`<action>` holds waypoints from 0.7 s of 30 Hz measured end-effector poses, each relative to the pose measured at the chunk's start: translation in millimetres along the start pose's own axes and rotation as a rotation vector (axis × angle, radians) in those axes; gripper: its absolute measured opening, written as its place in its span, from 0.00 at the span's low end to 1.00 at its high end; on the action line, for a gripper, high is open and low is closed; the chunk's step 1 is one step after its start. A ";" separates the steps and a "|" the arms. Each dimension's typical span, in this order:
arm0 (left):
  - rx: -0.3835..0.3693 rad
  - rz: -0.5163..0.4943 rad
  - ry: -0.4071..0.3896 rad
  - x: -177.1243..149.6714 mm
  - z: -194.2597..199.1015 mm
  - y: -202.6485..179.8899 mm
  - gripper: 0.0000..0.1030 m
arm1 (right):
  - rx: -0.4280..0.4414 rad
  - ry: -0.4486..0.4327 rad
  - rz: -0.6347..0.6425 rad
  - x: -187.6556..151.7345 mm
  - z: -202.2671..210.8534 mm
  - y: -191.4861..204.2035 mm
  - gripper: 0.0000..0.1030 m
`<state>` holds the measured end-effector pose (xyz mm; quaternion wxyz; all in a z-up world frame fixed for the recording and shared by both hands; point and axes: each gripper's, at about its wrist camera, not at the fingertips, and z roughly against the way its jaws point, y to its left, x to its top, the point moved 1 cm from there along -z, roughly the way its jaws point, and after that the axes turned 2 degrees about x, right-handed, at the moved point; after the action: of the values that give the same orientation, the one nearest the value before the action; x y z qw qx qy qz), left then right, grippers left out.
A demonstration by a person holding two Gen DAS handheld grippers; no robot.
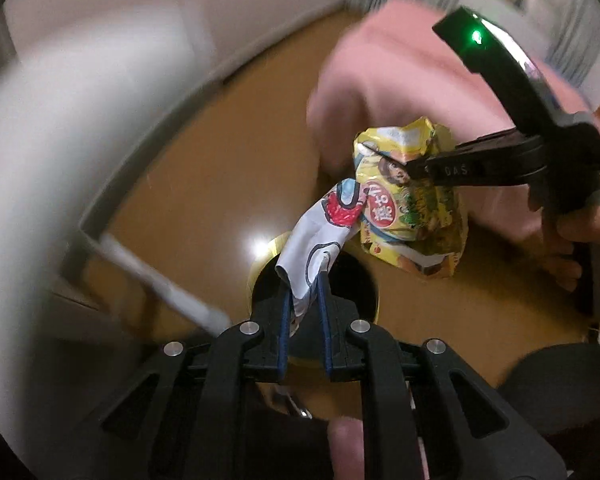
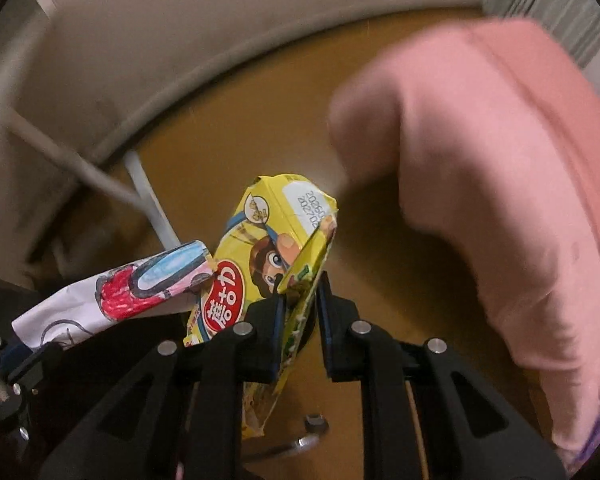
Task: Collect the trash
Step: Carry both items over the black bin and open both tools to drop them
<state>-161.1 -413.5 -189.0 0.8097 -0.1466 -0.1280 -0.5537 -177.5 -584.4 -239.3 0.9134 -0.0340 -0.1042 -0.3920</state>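
Left tongs point(image 1: 304, 280) clamp a drawn-on paper point(image 1: 320, 236). Right tongs point(image 2: 300, 284) clamp a yellow snack box point(image 2: 260, 248). Both items hang together, apparently above a dark bin point(image 1: 356, 280) on the floor point(image 1: 204, 184).

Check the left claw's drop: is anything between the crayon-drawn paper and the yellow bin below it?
Nothing visible blocks it. The paper hangs from the left claw directly over the bin's dark opening. The yellow snack box, held in the right claw, is off to the side, touching the paper's upper end.
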 end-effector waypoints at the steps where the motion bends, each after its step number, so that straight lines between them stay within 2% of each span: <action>1: -0.005 0.015 0.034 -4.2 -12.4 1.6 0.11 | 0.022 0.070 -0.024 -7.0 -31.5 -4.2 0.15; 3: -0.018 0.044 0.091 -11.5 -31.2 7.5 0.11 | 0.057 0.132 -0.059 -14.2 -58.3 -13.3 0.15; 5: -0.030 0.062 0.103 -9.3 -35.2 11.6 0.11 | 0.068 0.157 -0.068 -14.9 -67.9 -19.2 0.15; 8: -0.012 0.044 0.086 -1.4 -31.9 20.8 0.11 | 0.067 0.148 -0.065 -9.1 -71.8 -25.1 0.15; 11: -0.004 0.028 0.090 0.4 -33.7 1.9 0.16 | 0.083 0.126 -0.076 -4.9 -67.5 -20.9 0.16; 12: -0.004 0.028 0.088 -0.1 -37.9 -4.8 0.29 | 0.100 0.119 -0.068 -5.6 -65.2 -20.7 0.24; 13: -0.014 0.035 0.080 1.4 -36.4 -6.5 0.59 | 0.108 0.125 -0.058 -7.1 -64.8 -20.9 0.36; 14: -0.030 0.040 0.056 1.2 -32.5 -8.2 0.74 | 0.112 0.123 -0.056 -8.1 -60.4 -24.8 0.72; 15: -0.023 0.036 0.015 1.2 -25.9 -10.9 0.88 | 0.110 0.107 -0.061 -6.8 -56.7 -26.0 0.94; 16: 0.000 0.020 -0.046 1.5 -16.9 -12.6 0.89 | 0.107 0.062 -0.057 -6.1 -48.9 -26.5 0.93; 17: 0.008 0.006 -0.071 1.9 -13.0 -13.6 0.90 | 0.099 0.058 -0.051 -3.7 -46.2 -26.4 0.93; 20: 0.017 -0.029 -0.098 4.2 -1.1 -19.8 0.90 | 0.079 0.023 -0.082 -0.7 -36.6 -30.6 0.93; 21: 0.015 -0.039 -0.104 3.6 5.0 -22.5 0.90 | 0.055 -0.014 -0.104 0.3 -28.7 -34.5 0.93</action>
<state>-181.0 -422.5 -181.0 0.7920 -0.1667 -0.1769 -0.5601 -197.5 -612.6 -267.9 0.8916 -0.0061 -0.1232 -0.4358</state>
